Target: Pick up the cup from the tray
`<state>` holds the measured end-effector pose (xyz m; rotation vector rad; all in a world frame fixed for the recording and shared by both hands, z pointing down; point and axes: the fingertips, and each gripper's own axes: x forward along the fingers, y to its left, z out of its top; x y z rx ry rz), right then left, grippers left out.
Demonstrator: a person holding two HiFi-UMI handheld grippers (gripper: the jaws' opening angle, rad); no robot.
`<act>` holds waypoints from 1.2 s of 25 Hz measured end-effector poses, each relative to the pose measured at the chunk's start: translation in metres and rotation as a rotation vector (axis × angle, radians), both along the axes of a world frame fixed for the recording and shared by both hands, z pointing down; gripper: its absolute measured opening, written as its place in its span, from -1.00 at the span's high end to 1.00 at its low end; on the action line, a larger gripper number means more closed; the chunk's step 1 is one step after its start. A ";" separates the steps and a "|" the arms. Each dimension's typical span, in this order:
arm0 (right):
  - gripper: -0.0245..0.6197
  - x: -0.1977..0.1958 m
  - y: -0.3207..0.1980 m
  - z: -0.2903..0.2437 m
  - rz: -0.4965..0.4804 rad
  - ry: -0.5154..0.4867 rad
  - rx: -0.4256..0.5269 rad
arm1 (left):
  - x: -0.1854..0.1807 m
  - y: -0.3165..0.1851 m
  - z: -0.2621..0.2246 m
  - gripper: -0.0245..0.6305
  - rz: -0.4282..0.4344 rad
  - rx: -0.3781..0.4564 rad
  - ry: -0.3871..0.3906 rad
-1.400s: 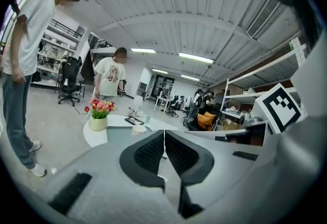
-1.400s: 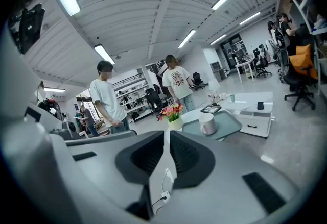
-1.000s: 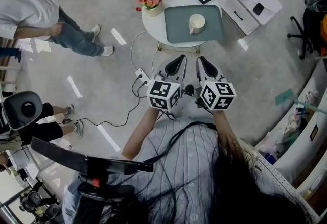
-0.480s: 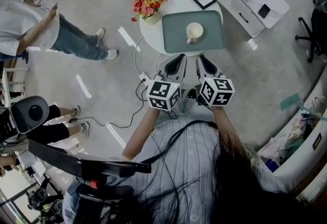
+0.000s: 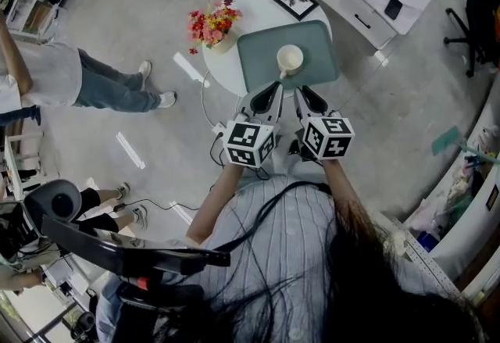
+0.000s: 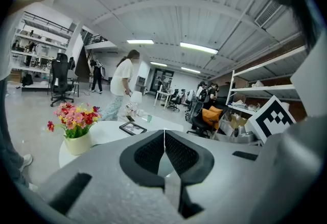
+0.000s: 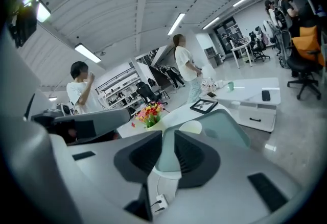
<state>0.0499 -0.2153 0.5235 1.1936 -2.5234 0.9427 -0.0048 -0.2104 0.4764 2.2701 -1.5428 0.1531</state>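
at the middle of the grey-green tray [image 5: 258,68] on the white tabletop [image 5: 254,1]: one pale cup [image 5: 290,60], upright, not yet lifted; just short of the tray's near edge, left claw [image 5: 275,87] and right claw [image 5: 300,90], both closed and empty, aimed cupward, likely staged for the reach.

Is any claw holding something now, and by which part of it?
Nothing is held: left claw and right claw are empty, short of the cup on the tray.

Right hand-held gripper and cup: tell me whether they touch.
Apart. Head view shows bare tray between the cup and the right hand-held gripper.
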 end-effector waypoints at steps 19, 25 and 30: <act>-0.21 -0.044 -0.076 0.078 0.172 0.178 -0.132 | -0.044 -0.089 0.018 0.88 0.217 -0.058 0.009; -0.27 -0.046 -0.088 0.117 0.219 0.287 -0.183 | -0.052 -0.100 0.024 0.88 0.256 -0.073 0.006; -0.30 -0.042 -0.096 0.132 0.258 0.340 -0.195 | -0.058 -0.107 0.029 0.88 0.279 -0.087 0.006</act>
